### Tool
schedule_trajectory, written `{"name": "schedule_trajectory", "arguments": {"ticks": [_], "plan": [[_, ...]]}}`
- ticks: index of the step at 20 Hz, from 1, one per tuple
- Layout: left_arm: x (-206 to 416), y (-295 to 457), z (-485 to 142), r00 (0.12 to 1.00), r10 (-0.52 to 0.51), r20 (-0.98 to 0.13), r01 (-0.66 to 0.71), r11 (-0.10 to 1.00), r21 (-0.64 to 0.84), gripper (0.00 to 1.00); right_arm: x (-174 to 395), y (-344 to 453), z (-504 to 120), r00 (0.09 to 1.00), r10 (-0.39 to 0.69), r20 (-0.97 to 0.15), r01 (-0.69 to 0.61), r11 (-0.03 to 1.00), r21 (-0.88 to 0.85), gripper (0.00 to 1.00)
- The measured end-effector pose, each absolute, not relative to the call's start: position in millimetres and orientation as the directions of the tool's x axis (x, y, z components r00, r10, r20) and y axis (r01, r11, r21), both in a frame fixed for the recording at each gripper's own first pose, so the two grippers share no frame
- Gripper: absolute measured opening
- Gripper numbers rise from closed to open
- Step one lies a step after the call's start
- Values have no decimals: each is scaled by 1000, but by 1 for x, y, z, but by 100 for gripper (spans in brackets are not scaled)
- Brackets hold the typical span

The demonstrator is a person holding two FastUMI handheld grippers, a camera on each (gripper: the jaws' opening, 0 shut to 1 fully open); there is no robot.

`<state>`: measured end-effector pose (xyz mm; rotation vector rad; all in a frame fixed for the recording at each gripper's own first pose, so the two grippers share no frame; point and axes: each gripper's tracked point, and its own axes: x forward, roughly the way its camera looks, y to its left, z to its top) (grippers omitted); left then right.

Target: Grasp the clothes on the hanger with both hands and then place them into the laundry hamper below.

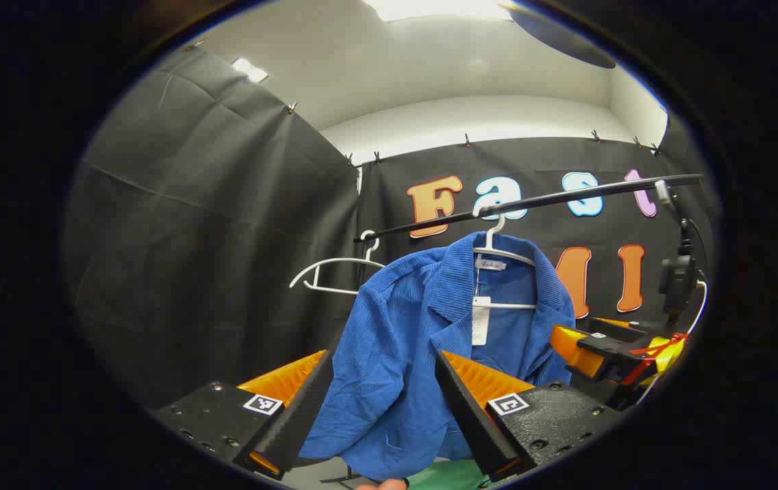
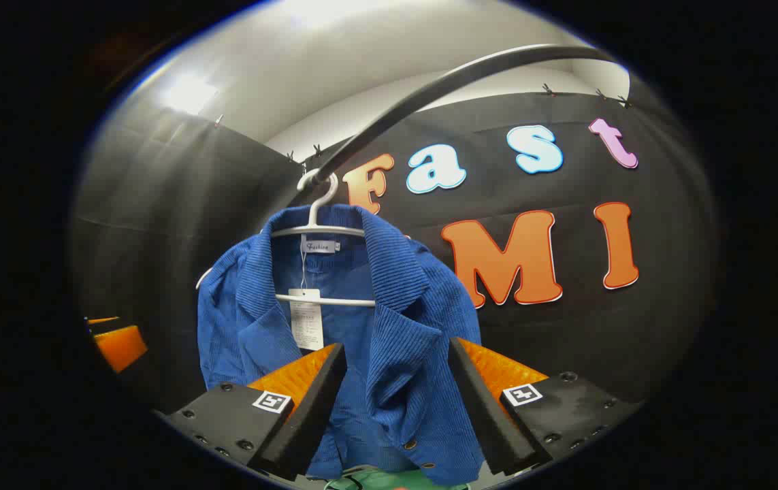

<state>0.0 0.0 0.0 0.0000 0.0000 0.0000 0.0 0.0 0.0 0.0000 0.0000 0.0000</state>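
Hanging from a white hanger (image 2: 317, 224) on the rail (image 1: 531, 201), the blue jacket (image 1: 395, 340) sits between both open grippers, left gripper (image 1: 382, 408) and right gripper (image 2: 392, 401) (neither clamping). Risk: uneven pulls snagging the collar.

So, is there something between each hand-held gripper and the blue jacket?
Nothing visible. The blue jacket hangs on its hanger directly ahead of the open left hand-held gripper and the open right hand-held gripper.
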Motion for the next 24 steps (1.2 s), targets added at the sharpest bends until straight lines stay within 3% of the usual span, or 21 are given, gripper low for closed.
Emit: {"name": "schedule_trajectory", "arguments": {"ticks": [1, 7, 9, 10, 11, 12, 13, 18, 24], "plan": [[-2, 3, 0, 1000, 10, -1, -10, 1000, -5, 92, 10, 0, -7, 1000, -8, -9, 8, 1000, -3, 98], [-21, 24, -4, 995, 97, -17, -97, 995, -5, 95, 66, -2, -72, 989, -21, -146, 31, 997, 66, 98], [-27, 30, -6, 992, 125, -19, -125, 992, -11, 92, 76, -8, -90, 983, -37, -181, 53, 995, 81, 98], [-30, 34, -7, 991, 135, -20, -135, 991, -12, 92, 78, -11, -92, 983, -37, -178, 53, 995, 86, 89], [-31, 37, -7, 990, 142, -19, -143, 990, -12, 92, 79, -13, -91, 985, -35, -170, 50, 995, 85, 98], [-31, 40, -8, 989, 147, -19, -147, 989, -14, 92, 77, -16, -89, 986, -29, -165, 43, 996, 82, 97], [-30, 40, -9, 989, 148, -20, -148, 989, -16, 92, 76, -20, -87, 986, -28, -162, 41, 996, 77, 92], [-22, 28, -17, 995, 100, -24, -101, 994, -38, 92, 47, -25, -71, 985, 73, -154, -46, 984, 172, 19], [-14, 2, -31, 999, 12, -48, -14, 999, -46, 92, 12, -55, -42, 989, 98, -114, -71, 974, 216, 19]]}}
